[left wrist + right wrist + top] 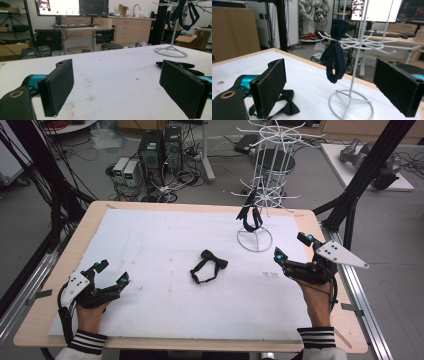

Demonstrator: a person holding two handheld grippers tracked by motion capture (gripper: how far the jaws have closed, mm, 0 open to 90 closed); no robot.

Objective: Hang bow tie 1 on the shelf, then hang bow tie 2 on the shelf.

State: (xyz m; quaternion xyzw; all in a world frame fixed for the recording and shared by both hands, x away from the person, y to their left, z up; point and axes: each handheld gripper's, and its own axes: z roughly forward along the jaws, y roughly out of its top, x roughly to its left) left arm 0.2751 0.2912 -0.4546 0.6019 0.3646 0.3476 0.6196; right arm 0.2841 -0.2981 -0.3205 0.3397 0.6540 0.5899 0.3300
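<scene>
White sheeting is covering the wooden bench (60, 251) in the high view. A black bow tie (209, 266) is lying flat near the middle of the sheet, its strap looping toward the person. A white wire rack (265, 185) is standing at the far right of the bench, with a dark blue bow tie (250, 215) hanging from a lower hook. The left hand-held gripper (113, 273) is resting at the near left, jaws spread wide, nothing between them. The right hand-held gripper (291, 246) is sitting at the near right, jaws also wide apart and empty, well apart from the black bow tie.

Left gripper view: the left hand-held gripper (120, 86) is showing both padded jaws wide open over bare sheet. The black bow tie (175, 64) is peeking out behind the right-side jaw; the rack (172, 37) is standing farther off.

Right gripper view: the right hand-held gripper (332, 87) is gaping wide, holding nothing. The black bow tie (287, 102) is lying just behind the left-side jaw. The rack (355, 72) is standing between the jaws, farther off, with the dark blue bow tie (335, 52) dangling from a hook.
</scene>
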